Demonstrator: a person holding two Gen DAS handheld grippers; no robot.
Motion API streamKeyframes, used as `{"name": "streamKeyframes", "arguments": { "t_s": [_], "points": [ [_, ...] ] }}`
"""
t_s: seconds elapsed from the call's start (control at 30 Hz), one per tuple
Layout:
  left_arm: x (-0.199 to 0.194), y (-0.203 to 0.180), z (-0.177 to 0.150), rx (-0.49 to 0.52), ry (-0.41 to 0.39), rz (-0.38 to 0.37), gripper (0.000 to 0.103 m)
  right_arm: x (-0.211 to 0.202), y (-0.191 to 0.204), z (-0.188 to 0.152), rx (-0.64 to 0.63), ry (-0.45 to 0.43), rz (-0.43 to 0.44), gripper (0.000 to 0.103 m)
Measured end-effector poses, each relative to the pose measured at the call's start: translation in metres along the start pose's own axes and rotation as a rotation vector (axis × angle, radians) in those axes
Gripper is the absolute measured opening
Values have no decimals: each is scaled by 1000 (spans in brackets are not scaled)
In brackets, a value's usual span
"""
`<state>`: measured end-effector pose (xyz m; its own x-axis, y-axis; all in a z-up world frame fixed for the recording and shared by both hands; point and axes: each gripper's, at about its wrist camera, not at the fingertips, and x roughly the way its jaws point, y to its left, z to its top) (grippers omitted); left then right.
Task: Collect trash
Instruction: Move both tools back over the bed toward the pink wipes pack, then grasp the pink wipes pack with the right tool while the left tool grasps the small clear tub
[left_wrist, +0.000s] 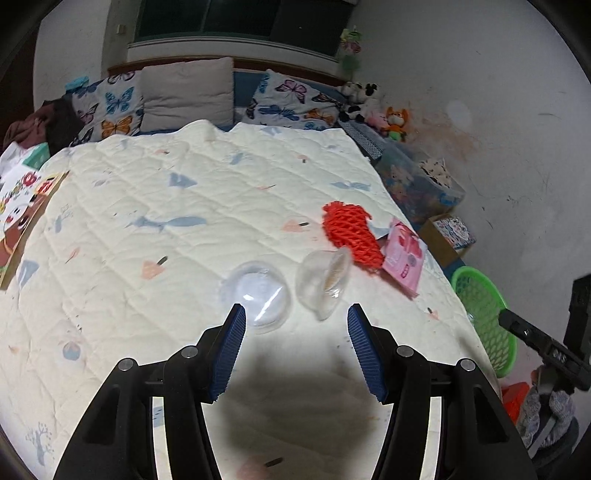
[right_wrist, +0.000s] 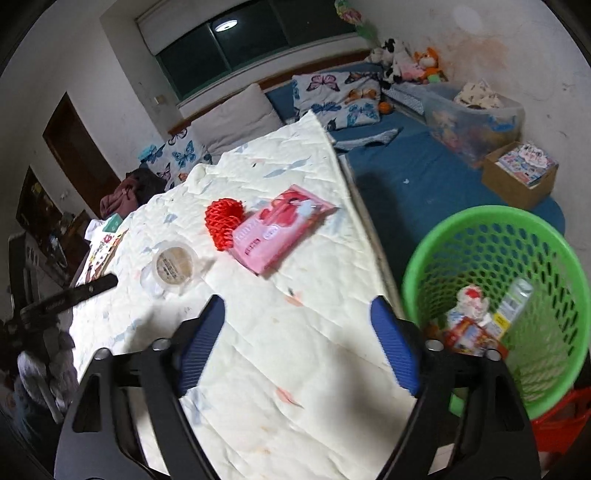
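Landmark: the green basket, standing on the floor just off the bed's near corner, with a few wrappers already lying in its bottom.
Trash left on the bed: two clear plastic cups, a red foam net and a pink packet, all on the cream quilt.
Order from the basket: the packet lies nearest it, the net touches the packet on the far side, the cups lie farther off still.
Left claw: jaws part open, nothing between the pads; the two cups lie just ahead of the fingertips, one upright toward the left pad, one tipped on its side nearer the middle.
Right claw: jaws wide and empty, over the quilt edge just beside the basket.
Packet's long axis: it runs slantwise, one corner toward the basket.
Nearer hand: probably left for the cups, right for packet and net.
Likely next step: close the left claw on a cup.
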<state>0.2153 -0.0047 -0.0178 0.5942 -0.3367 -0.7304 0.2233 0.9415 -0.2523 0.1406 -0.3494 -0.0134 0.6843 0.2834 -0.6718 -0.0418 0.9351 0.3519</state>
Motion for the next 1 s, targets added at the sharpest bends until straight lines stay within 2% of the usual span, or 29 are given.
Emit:
{"name": "streamKeyframes", "arguments": {
  "t_s": [0.1, 0.23, 0.43, 0.5, 0.8, 1.0],
  "points": [
    [-3, 8, -3, -2, -3, 9, 56, 20, 10, 13, -9, 25, -23, 82],
    [-9, 22, -5, -29, -13, 17, 56, 45, 11, 29, 68, 76, -4, 82],
    [-15, 39, -7, -50, -25, 24, 56, 78, 13, 51, 150, 123, -43, 82],
    [-16, 46, -9, -61, -28, 28, 56, 87, 14, 58, 184, 144, -17, 82],
    [-21, 64, -14, -100, -42, 18, 56, 124, 24, 87, 242, 186, -151, 84],
    [-20, 71, -15, -110, -40, 20, 56, 147, 16, 86, 312, 232, -166, 84]
  ]
}}
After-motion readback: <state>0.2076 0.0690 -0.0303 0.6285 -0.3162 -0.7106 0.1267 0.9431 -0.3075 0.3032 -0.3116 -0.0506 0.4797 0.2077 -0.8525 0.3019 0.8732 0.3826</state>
